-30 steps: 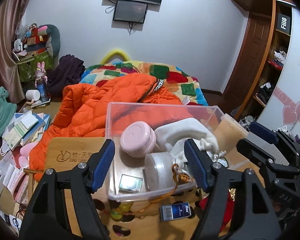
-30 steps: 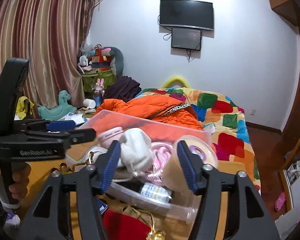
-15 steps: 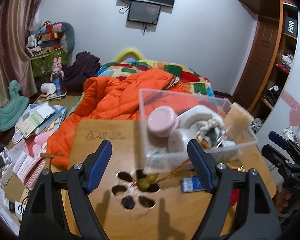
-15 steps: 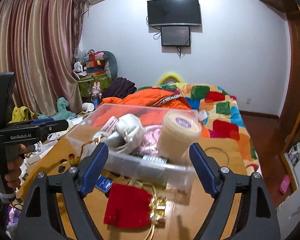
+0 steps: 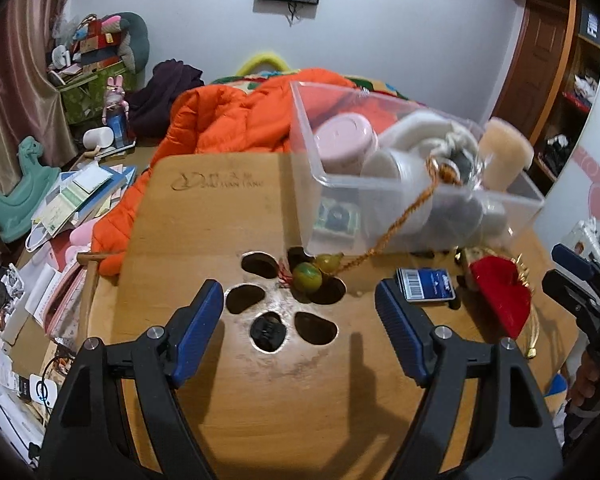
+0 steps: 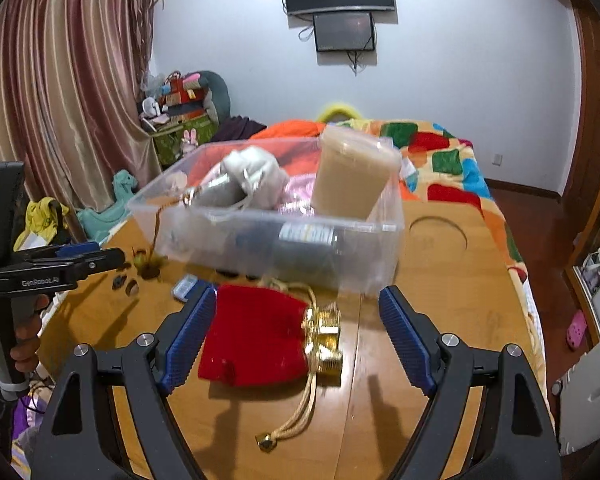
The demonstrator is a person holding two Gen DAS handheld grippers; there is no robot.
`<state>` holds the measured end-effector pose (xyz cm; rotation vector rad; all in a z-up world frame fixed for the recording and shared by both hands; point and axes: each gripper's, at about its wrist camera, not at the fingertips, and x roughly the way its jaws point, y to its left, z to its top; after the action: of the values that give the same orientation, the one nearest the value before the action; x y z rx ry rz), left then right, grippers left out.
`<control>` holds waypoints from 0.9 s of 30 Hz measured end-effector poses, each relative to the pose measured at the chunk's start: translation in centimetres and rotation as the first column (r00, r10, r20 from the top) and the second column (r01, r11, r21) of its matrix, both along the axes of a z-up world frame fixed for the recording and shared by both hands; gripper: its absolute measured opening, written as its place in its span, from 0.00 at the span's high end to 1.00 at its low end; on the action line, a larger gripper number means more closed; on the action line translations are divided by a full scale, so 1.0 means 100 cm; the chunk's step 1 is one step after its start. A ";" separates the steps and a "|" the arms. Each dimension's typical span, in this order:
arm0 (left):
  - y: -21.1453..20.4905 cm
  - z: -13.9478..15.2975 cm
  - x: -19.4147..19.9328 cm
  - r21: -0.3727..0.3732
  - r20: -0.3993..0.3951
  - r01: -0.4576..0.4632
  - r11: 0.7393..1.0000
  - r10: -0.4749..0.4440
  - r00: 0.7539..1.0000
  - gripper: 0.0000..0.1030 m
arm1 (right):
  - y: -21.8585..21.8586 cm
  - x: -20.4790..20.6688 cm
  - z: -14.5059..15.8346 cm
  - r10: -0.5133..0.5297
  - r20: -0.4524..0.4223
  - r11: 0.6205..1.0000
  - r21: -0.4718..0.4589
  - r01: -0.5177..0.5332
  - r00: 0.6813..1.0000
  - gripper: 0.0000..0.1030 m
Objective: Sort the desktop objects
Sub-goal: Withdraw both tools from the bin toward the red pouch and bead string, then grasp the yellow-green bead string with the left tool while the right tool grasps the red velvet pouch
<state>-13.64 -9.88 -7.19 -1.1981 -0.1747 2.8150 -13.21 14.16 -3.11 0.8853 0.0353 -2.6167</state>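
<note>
A lived-in home bedroom. A bed (image 6: 440,160) with a patchwork quilt fills the middle right of the right wrist view, an orange jacket (image 5: 236,120) heaped on it. 2 screens (image 6: 340,8) hang on the wall at top centre, striped curtains (image 6: 60,92) at upper left, toys (image 6: 184,92) piled beside them. A wooden table (image 6: 440,300) stands in the foreground.

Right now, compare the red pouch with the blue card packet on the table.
The red pouch is soft cloth with gold cords trailing from its mouth; the blue card packet is flat, stiff and printed with a barcode. The pouch is the larger and lies rumpled; the packet lies flat and square. Both lie loose on the wooden table, outside the clear bin.
</note>
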 end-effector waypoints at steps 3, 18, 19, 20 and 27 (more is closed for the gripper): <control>0.008 -0.005 -0.008 -0.009 0.010 0.017 1.000 -0.017 1.000 0.24 | -0.003 0.002 -0.009 0.020 0.033 1.000 -0.010 -0.020 0.999 0.19; 0.021 -0.014 -0.033 -0.033 0.029 0.012 0.999 -0.011 1.000 0.43 | -0.033 -0.006 -0.037 0.048 0.095 0.996 0.066 -0.054 0.994 0.05; 0.021 -0.015 -0.034 -0.030 0.030 0.013 0.999 -0.012 0.999 0.47 | -0.035 -0.008 -0.039 0.055 0.110 0.996 0.069 -0.063 0.992 0.05; 0.021 -0.015 -0.034 -0.029 0.031 0.013 0.999 -0.012 0.999 0.48 | -0.034 -0.009 -0.041 0.054 0.120 0.996 0.064 -0.062 0.991 0.06; 0.022 -0.016 -0.031 -0.037 0.023 0.010 0.999 -0.009 1.000 0.54 | -0.026 -0.014 -0.041 0.045 0.129 0.998 0.030 -0.049 0.991 0.28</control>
<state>-16.79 -7.67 -8.76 -1.2361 -0.1182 2.8098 -14.59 11.55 -7.25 1.0496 0.0647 -2.5167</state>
